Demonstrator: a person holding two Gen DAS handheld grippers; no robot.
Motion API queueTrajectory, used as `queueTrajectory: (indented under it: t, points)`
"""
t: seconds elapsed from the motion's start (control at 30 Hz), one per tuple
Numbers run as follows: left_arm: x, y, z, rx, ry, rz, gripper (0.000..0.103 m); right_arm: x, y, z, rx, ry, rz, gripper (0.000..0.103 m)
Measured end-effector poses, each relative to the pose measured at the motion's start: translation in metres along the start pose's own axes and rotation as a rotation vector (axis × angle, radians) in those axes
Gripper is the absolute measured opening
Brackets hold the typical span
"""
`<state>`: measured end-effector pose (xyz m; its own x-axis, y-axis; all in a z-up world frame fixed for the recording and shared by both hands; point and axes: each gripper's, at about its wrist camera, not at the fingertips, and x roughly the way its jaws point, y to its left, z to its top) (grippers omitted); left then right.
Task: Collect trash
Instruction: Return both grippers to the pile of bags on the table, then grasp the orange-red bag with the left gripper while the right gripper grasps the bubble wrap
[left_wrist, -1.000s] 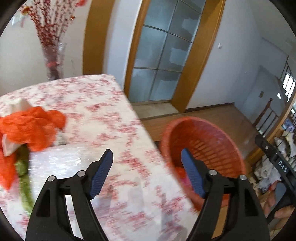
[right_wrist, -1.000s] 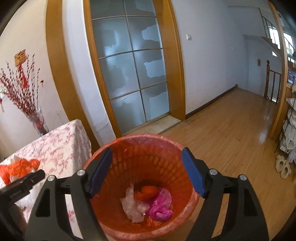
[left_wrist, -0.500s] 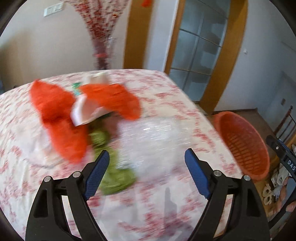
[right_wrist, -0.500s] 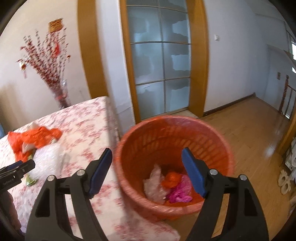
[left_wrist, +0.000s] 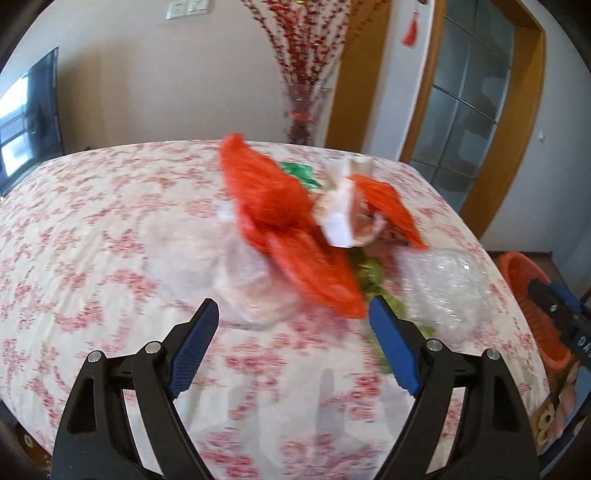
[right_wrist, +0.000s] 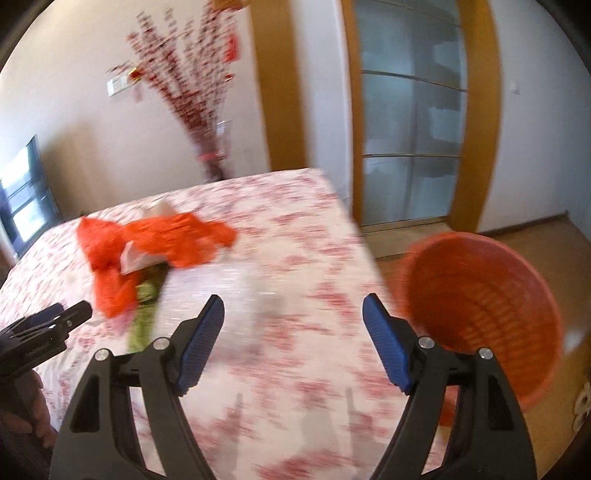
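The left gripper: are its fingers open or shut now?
Open. In the left wrist view the left gripper has its two blue fingers spread wide apart, with nothing between them; the orange plastic bag lies ahead on the table.

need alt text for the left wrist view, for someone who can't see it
An open left gripper hovers over a table with a red floral cloth, aimed at a blurred pile of trash: an orange plastic bag, white paper, green scraps and clear plastic. An orange basket and the right gripper show past the table's right edge.
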<state>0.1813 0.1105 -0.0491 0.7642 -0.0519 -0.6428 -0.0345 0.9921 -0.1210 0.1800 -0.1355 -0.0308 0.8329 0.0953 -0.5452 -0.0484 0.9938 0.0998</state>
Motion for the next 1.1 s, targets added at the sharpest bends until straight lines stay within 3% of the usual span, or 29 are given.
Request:
queueTrajectory:
  t: [0.17, 0.37, 0.43, 0.53, 0.6, 0.67, 1.1]
  points:
    - [-0.002, 0.022, 0.001, -0.034, -0.003, 0.023, 0.082, 0.034, 0.047, 0.001, -0.078, 0.055, 0.026, 0.075]
    - [-0.004, 0.041, -0.001, -0.059, -0.006, 0.037, 0.082, 0.068, 0.055, -0.001, -0.073, 0.164, -0.024, 0.073]
    - [-0.002, 0.046, 0.0, -0.067, -0.004, 0.038, 0.082, 0.076, 0.052, -0.004, -0.065, 0.197, -0.03, 0.062]
    - [0.001, 0.05, 0.0, -0.074, -0.001, 0.038, 0.082, 0.076, 0.053, -0.007, -0.092, 0.198, -0.039, 0.049]
    - [0.004, 0.051, 0.001, -0.081, 0.003, 0.035, 0.082, 0.073, 0.051, -0.007, -0.092, 0.196, -0.035, 0.031]
    - [0.005, 0.051, 0.002, -0.086, 0.004, 0.031, 0.082, 0.069, 0.046, -0.007, -0.078, 0.193, -0.025, 0.025]
    - [0.027, 0.027, 0.037, -0.078, -0.011, -0.001, 0.082, 0.023, -0.018, -0.005, 0.009, 0.088, -0.139, 0.019]
